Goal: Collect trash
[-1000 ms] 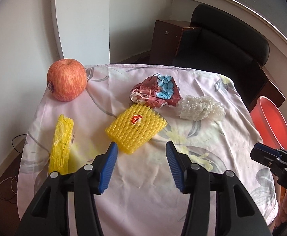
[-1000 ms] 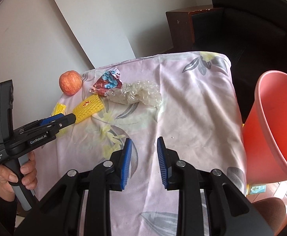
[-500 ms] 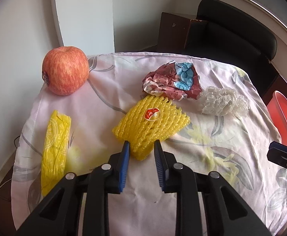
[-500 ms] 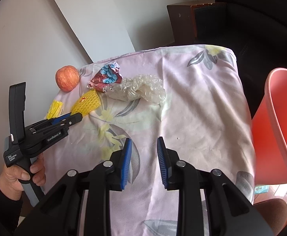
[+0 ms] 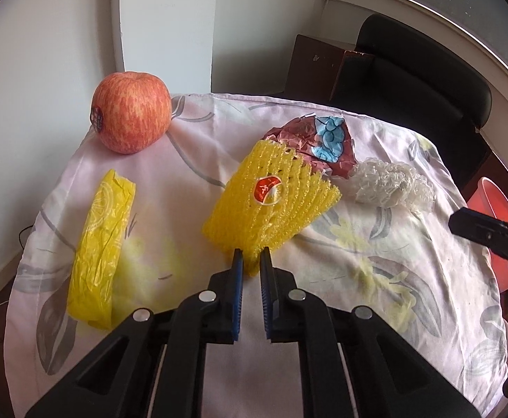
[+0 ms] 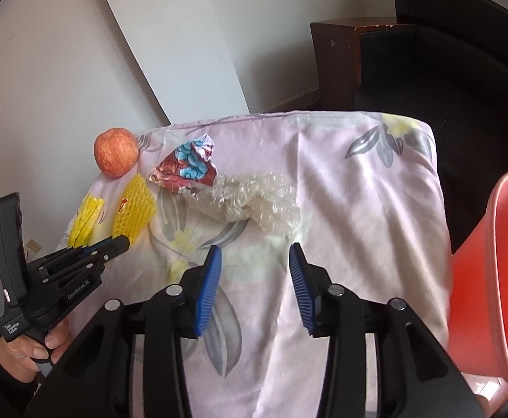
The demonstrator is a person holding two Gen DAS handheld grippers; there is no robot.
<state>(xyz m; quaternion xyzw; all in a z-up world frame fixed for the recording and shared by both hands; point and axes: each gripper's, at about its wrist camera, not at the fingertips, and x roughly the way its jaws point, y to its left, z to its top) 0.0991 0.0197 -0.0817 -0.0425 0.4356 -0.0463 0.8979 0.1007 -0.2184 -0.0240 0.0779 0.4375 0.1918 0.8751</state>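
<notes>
One foam net (image 5: 271, 205) pinched in left tongs (image 5: 252, 261).

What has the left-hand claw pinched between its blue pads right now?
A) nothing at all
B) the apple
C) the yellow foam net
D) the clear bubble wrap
C: the left gripper has closed on the near corner of the yellow foam net, whose far end tilts up off the cloth.
</notes>
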